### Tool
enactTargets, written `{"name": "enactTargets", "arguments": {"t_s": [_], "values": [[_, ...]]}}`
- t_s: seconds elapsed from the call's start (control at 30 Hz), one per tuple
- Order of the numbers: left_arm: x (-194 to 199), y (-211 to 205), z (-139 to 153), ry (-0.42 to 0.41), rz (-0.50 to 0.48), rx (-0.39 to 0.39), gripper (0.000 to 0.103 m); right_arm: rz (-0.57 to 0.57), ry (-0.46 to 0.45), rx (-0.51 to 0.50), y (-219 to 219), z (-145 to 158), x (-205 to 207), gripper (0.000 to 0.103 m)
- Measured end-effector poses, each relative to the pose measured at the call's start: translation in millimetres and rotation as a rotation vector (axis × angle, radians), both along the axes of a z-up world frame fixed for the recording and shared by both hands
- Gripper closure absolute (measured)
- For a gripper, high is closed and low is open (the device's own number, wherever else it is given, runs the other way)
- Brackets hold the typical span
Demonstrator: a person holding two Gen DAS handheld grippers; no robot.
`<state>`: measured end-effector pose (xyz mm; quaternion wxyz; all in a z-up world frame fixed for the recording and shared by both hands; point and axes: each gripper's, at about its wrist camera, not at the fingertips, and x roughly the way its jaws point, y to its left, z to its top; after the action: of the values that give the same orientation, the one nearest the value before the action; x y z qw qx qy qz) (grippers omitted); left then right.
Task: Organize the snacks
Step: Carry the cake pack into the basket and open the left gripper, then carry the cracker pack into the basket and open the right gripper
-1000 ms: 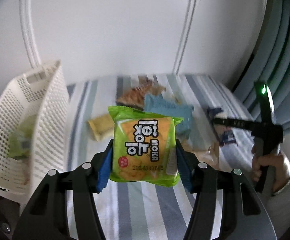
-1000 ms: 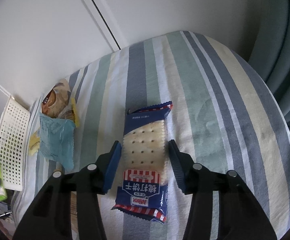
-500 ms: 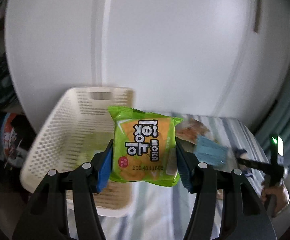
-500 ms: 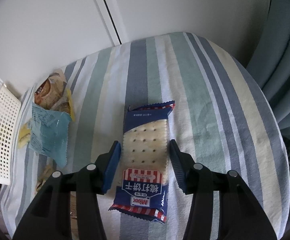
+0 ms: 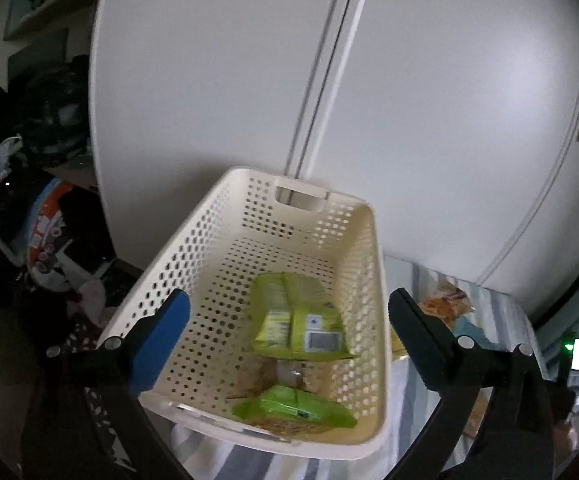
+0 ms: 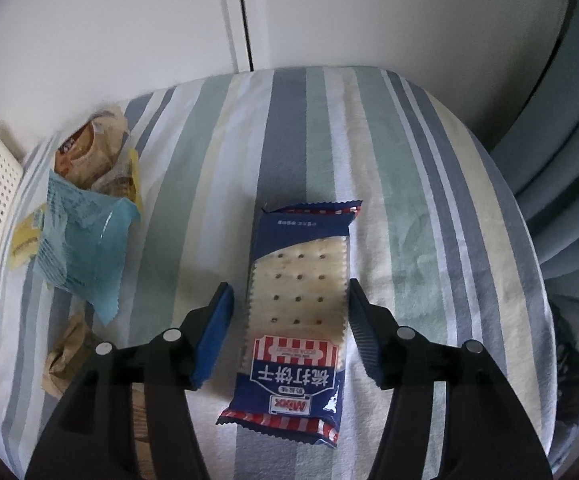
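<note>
The left gripper (image 5: 287, 318) has its fingers wide apart above the white basket (image 5: 377, 280), where green snack packs (image 5: 299, 320) lie. The right gripper (image 6: 291, 320) is open too, one finger on each side of the blue cracker pack (image 6: 297, 308) on the striped surface (image 6: 409, 240).

Left gripper (image 5: 289, 320) jaws wide apart, empty, above cream perforated basket (image 5: 205, 240). Two green snack packets inside: one mid-floor (image 5: 297, 324), one at near wall (image 5: 293, 404).
</note>
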<state>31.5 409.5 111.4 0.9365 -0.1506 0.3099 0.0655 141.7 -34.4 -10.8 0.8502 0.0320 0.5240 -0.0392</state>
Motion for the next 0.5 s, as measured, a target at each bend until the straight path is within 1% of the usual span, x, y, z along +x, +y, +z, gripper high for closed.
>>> {"name": "enactTargets", "arguments": {"t_s": [0.1, 0.13, 0.17, 0.2, 0.3, 0.5], "values": [[-2, -3, -9, 0.001, 0.009, 0.019, 0.002, 0.000, 0.009, 0.001, -1, 0, 2, 0.046], [-2, -5, -11, 0.005, 0.006, 0.030, 0.002, -0.001, 0.010, -0.003, -1, 0, 2, 0.048], [-2, -7, -13, 0.007, -0.002, 0.044, 0.002, -0.003, 0.010, -0.008, -1, 0, 4, 0.051], [-1, -8, -14, 0.008, -0.002, 0.056, 0.002, -0.009, 0.009, -0.010, -1, 1, 4, 0.059], [-3, -9, -15, -0.001, 0.005, 0.081, 0.002, -0.041, 0.016, 0.006, -5, 2, 1, 0.059], [-8, 1, -16, -0.013, 0.018, 0.059, 0.002, -0.092, -0.007, 0.104, -28, 9, -8, 0.059]]}}
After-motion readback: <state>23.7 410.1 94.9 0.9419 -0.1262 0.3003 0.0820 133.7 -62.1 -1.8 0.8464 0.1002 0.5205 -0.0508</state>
